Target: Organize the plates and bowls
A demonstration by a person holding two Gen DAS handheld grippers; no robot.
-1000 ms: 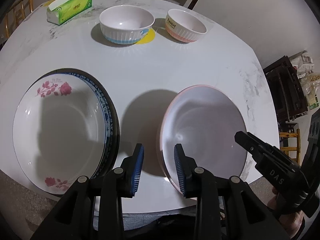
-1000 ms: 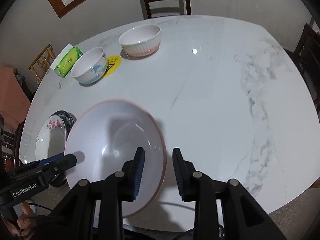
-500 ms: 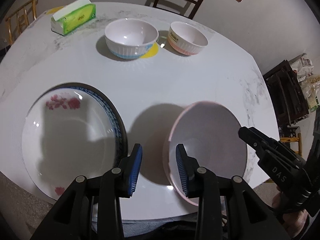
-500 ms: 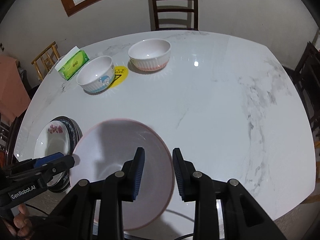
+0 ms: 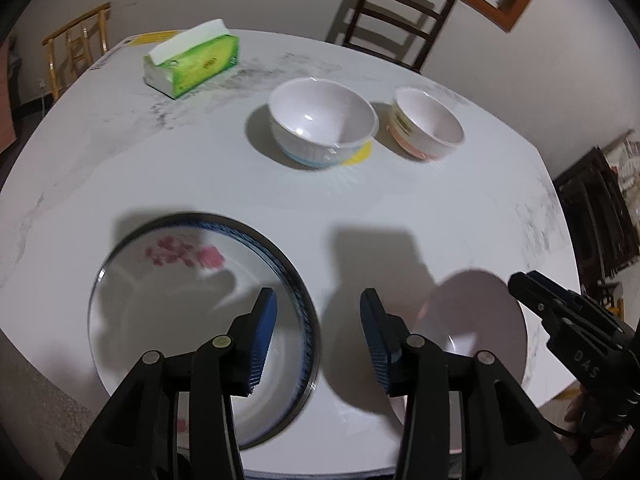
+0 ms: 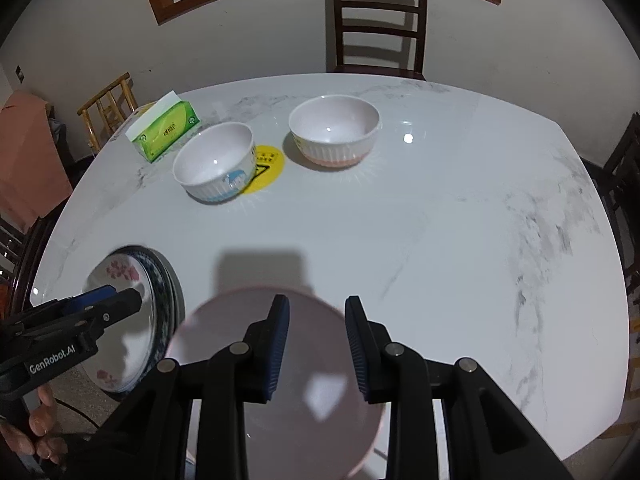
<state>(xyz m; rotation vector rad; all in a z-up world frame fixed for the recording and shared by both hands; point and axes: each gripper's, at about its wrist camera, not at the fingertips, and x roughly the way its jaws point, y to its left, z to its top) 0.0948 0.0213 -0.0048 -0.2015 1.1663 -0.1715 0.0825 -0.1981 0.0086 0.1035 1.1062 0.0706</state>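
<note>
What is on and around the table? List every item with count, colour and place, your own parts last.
Pink plate: one, pale pink, near table edge, below the right gripper.
Flower plate: one, white with pink flowers, on top of the plate stack, near left.
Blue-rimmed plate: one, blue pattern, under the flower plate; a dark rim shows beneath it.
Blue bowl: one, white with blue base, far side, partly on the sticker.
Pink bowl: one, white with pink base, right of the blue bowl.
Sticker: one, yellow, between the bowls.
Tissue pack: one, green, far left.
Table: one, white marble.
Chairs: dark chair behind; yellow chair at left.
Left gripper: open, empty.
Right gripper: open, empty.
</note>
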